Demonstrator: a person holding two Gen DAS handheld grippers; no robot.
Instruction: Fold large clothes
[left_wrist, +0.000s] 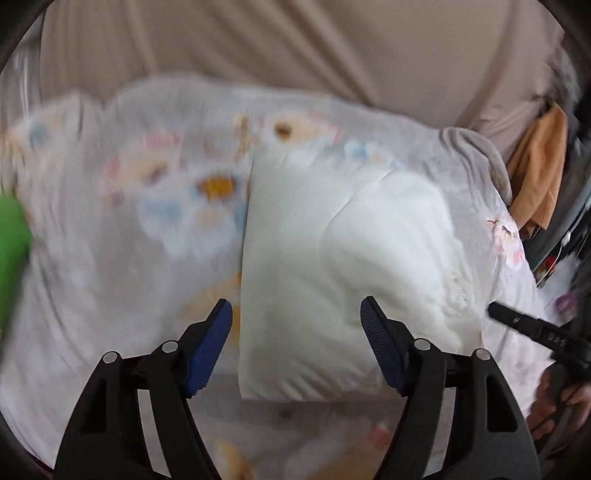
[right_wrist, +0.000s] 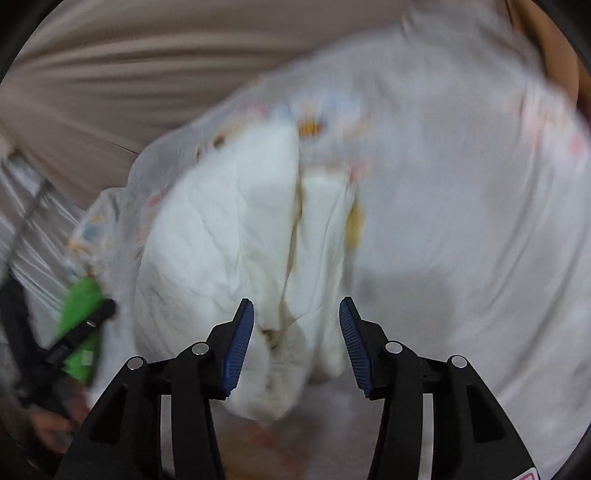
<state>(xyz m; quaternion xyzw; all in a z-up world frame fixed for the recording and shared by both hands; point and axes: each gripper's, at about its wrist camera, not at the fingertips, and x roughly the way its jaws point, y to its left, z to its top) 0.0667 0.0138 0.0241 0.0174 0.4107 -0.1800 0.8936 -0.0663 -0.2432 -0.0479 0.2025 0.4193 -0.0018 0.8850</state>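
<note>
Status: white garment (left_wrist: 332, 266) lies as a folded bundle on the printed sheet (left_wrist: 129, 192), just ahead of and partly between both sets of jaws. Judged mostly folded; final tidy/flatten prob. left, since the right-wrist view shows a rumpled seam down its middle.

L gripper (left_wrist: 297, 343): jaws released, nothing grasped. R gripper (right_wrist: 297, 343): jaws apart, pads not pressing cloth.

Count: 1 white garment, 1 printed sheet, 2 grippers, 1 green item (right_wrist: 83, 317) left of the R jaws, 1 orange cloth (left_wrist: 539, 173) far right of the L jaws.

Left gripper (left_wrist: 295, 332) (jaws apart) above white garment (left_wrist: 332, 266)
</note>
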